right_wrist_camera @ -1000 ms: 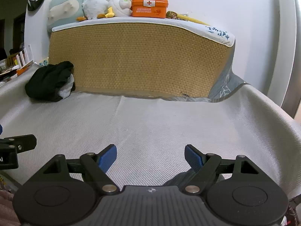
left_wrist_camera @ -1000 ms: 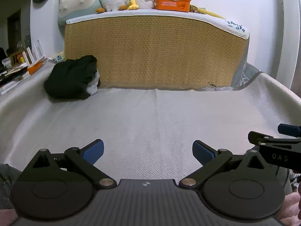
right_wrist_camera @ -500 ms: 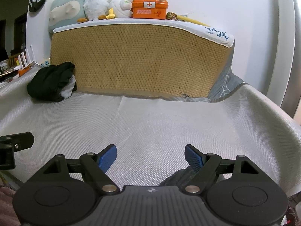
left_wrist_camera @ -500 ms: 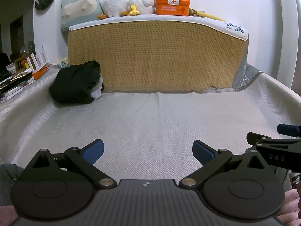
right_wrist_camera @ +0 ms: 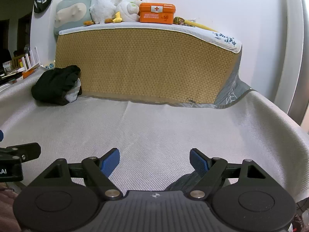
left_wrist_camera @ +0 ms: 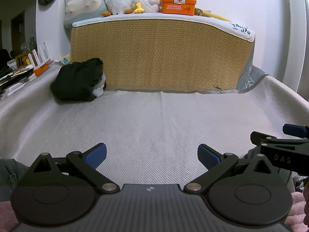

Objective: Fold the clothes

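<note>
A crumpled black garment [left_wrist_camera: 78, 80] [right_wrist_camera: 56, 85] with a pale lining showing lies at the far left of the grey woven bed cover [left_wrist_camera: 154, 119] [right_wrist_camera: 154, 127], against the rattan headboard. My left gripper [left_wrist_camera: 152, 155] is open over the near part of the cover, nothing between its blue pads. My right gripper [right_wrist_camera: 154, 161] is open too and holds nothing. It shows at the right edge of the left wrist view as the right gripper [left_wrist_camera: 280, 137]. A dark grey cloth [right_wrist_camera: 185, 181] peeks out under the right gripper's fingers.
The rattan headboard [left_wrist_camera: 160, 56] stands across the back, topped with plush toys [left_wrist_camera: 131, 0] and an orange first-aid box [left_wrist_camera: 178, 3]. Books and a white rack [left_wrist_camera: 23, 67] crowd the far left. A white wall and door frame [right_wrist_camera: 289, 48] close the right side.
Both views have tilted up a little, so the headboard and black garment sit lower in frame. Both grippers stay open and level side by side.
</note>
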The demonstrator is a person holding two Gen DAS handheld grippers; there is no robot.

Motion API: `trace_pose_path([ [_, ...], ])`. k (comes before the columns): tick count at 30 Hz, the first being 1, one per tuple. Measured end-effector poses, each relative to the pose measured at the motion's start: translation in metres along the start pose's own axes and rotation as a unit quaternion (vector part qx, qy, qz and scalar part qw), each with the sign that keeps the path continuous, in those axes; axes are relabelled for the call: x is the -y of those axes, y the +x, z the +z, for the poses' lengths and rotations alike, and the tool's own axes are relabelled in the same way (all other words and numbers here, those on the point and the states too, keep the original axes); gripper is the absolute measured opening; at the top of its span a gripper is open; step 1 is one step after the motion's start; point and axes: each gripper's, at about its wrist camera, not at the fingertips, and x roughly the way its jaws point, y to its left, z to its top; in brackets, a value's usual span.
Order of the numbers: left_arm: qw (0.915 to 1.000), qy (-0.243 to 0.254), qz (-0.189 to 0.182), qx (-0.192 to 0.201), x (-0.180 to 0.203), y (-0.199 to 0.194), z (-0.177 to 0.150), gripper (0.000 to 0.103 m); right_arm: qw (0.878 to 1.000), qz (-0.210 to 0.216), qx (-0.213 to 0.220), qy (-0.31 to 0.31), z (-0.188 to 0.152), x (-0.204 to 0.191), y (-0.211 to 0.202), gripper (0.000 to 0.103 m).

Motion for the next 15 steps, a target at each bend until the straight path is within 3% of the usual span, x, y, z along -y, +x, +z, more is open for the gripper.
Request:
trace_pose_path([
  [15, 0.9999, -0.008, 0.000, -0.009, -0.0019, -0.0063, -0.0046, 0.103, 1.000, -0.004, 0.005, 0.006, -0.0020, 0.0005, -0.0104, 0.083],
])
